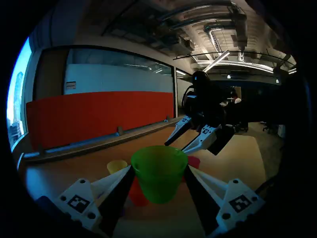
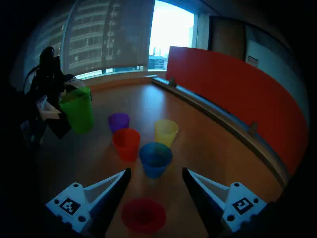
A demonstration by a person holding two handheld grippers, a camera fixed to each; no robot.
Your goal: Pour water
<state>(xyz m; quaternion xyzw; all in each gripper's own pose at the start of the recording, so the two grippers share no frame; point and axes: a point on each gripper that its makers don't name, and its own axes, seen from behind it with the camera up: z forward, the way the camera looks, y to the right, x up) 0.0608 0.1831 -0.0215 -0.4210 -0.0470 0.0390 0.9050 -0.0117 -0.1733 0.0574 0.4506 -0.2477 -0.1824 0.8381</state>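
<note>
In the left gripper view we find the left gripper (image 1: 158,169) with its jaws clamped on the green cup (image 1: 159,180): one finger presses each side of the cup wall, just below the rim. The cup is upright, and we see its rim slightly from above. We cannot tell whether its base touches the table (image 1: 241,154). Behind and below the cup we see parts of a yellow cup (image 1: 117,164) and an orange cup (image 1: 137,193).

In the right gripper view the right gripper (image 2: 155,171) has its jaws apart and grips nothing. A red cup (image 2: 143,216) stands on the table between and below the two fingers (it touches neither). Just ahead of the fingertips stands a blue cup (image 2: 155,158). Beyond it the orange cup is to the left, the yellow cup is to the right, and a purple cup (image 2: 119,122) is farthest. These four stand upright and close together. The green cup is well to the left of this group, held in the far-off left gripper. A red partition (image 2: 237,91) borders the table's right edge, and a window (image 2: 171,33) lies beyond its far end.
</note>
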